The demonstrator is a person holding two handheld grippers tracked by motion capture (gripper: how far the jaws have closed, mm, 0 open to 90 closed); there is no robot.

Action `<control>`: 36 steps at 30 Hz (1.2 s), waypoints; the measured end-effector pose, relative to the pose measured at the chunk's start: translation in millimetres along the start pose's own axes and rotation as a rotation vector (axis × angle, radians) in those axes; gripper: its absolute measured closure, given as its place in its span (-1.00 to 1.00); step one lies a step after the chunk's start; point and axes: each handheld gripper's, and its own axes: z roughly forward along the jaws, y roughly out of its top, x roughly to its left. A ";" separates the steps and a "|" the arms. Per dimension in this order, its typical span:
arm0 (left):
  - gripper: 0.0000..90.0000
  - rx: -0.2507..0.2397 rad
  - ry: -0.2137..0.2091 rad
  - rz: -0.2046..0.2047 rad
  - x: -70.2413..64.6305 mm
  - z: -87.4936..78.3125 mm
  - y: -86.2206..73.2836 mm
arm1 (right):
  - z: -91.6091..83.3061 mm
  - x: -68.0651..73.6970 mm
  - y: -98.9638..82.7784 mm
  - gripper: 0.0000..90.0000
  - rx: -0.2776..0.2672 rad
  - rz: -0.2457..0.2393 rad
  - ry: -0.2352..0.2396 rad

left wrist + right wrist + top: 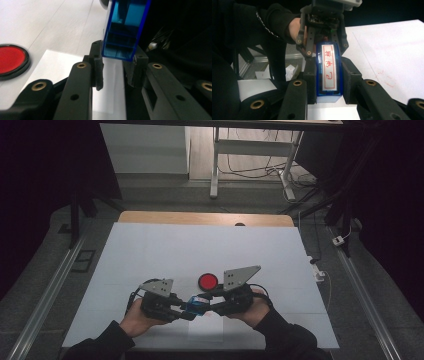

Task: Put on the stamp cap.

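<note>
— From the high view we look forward and down on the whole white table, with both hands near its bottom edge.

— On the gripper views we sit very close, looking along each pair of jaws. Both share the blue box and face each other across it; the high view shows it small.

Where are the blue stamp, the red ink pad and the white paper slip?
blue stamp [329, 72]: right gripper view, on its labelled white face.
red ink pad [207, 281]: high view, red centre.
white paper slip [206, 326]: high view, bare middle.
</note>
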 end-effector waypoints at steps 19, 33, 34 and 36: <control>0.29 0.018 0.059 -0.033 -0.1 1.1 -0.6 | 0.8 0.1 -0.9 0.55 0.020 -0.003 -0.042; -0.12 0.069 0.180 -0.076 -0.4 -5.0 -3.1 | -2.3 -1.6 -1.9 0.55 0.045 0.014 -0.089; -0.14 0.072 0.191 -0.079 -0.7 -6.0 -3.3 | -2.2 -1.5 -2.1 0.55 0.042 0.016 -0.089; -0.20 0.076 0.217 -0.084 -2.1 -8.0 -3.6 | -2.1 -1.3 -2.3 0.55 0.044 0.015 -0.100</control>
